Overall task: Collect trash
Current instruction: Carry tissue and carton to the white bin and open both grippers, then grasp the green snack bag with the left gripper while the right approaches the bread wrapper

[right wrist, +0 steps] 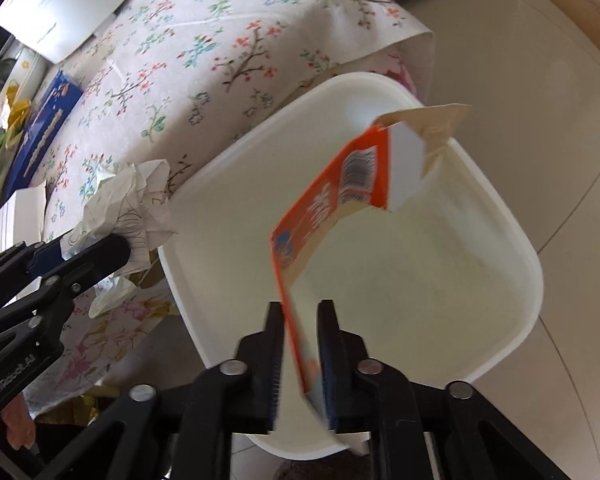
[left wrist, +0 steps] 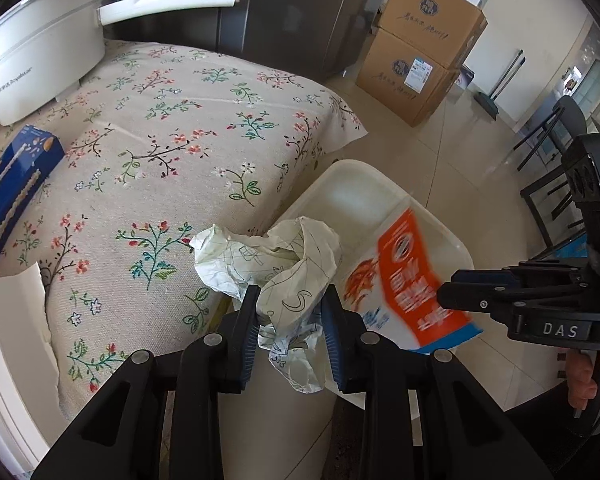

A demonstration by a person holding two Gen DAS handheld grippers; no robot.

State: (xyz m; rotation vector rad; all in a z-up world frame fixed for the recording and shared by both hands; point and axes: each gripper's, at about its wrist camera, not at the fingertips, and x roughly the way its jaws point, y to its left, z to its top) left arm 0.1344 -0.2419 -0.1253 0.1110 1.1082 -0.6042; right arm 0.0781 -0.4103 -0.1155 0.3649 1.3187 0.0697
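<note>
The left tool (left wrist: 290, 316) is clamped on a crumpled paper (left wrist: 276, 264) marked with line drawings, holding it at the counter edge, just beside the rim of the white bin (left wrist: 432, 216) on the floor. In the right wrist view that paper (right wrist: 132, 196) sits at about 9 o'clock from the bin (right wrist: 420, 280). The right tool (right wrist: 300, 344) is clamped on the lower end of an orange and white carton (right wrist: 332, 208), which tilts up toward 1 o'clock over the bin's open mouth, its torn flap at the top. On the floral tablecloth (left wrist: 188, 128), a blue box (left wrist: 12, 184) lies at 9 o'clock and a white cooker (left wrist: 40, 44) stands at 11 o'clock. Cardboard boxes (left wrist: 420, 56) are stacked at 1 o'clock.
</note>
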